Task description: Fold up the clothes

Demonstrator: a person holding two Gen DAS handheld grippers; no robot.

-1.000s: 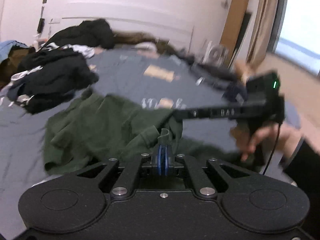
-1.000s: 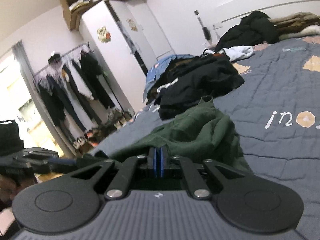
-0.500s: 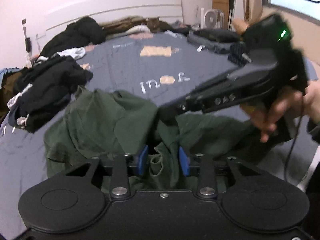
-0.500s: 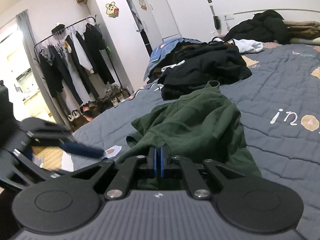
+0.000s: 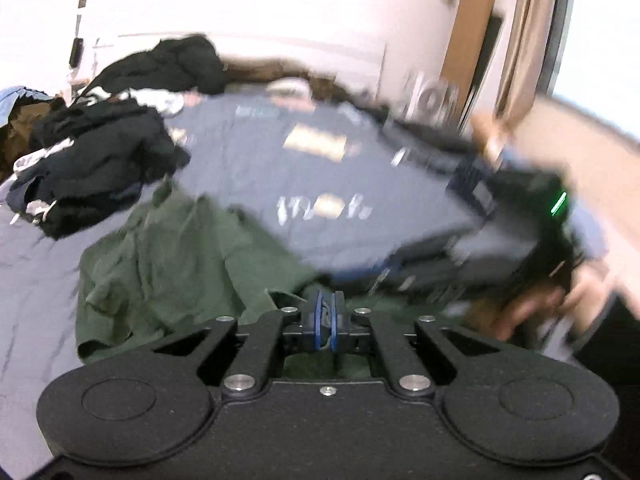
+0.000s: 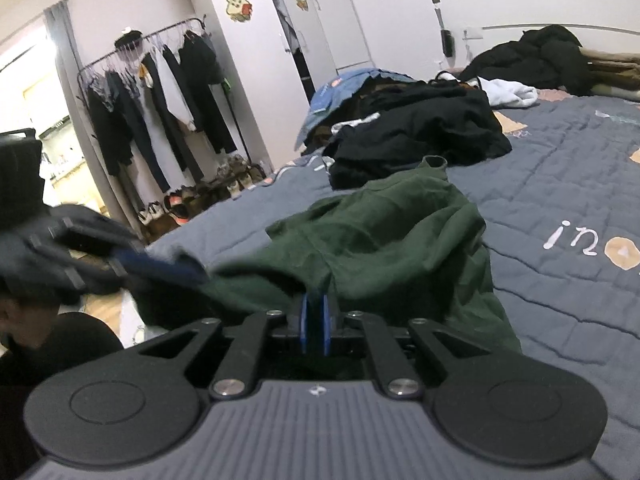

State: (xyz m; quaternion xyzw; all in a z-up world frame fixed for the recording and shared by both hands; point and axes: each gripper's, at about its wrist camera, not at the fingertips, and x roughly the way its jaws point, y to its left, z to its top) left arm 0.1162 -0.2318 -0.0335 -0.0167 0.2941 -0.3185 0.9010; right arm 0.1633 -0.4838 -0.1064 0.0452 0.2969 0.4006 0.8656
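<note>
Now, in the left wrist view, the left gripper (image 5: 326, 322) is clamping its blue pads together on a fold of the crumpled dark green cotton garment (image 5: 180, 256), where half a second ago the pads were standing apart with the cloth loose between them. That re-grip is giving this hand a fresh hold on the near edge. The garment is lying on the grey quilted bedspread (image 5: 248, 160), beside the heap of black clothes (image 5: 92, 160); the picture is blurring heavily.

In the right wrist view, the right gripper (image 6: 315, 322) is keeping its jaws pressed together on the same green garment (image 6: 384, 240), as it was a second ago. With both edges pinched, the cloth is probably ready to be lifted and spread for a first fold.
</note>
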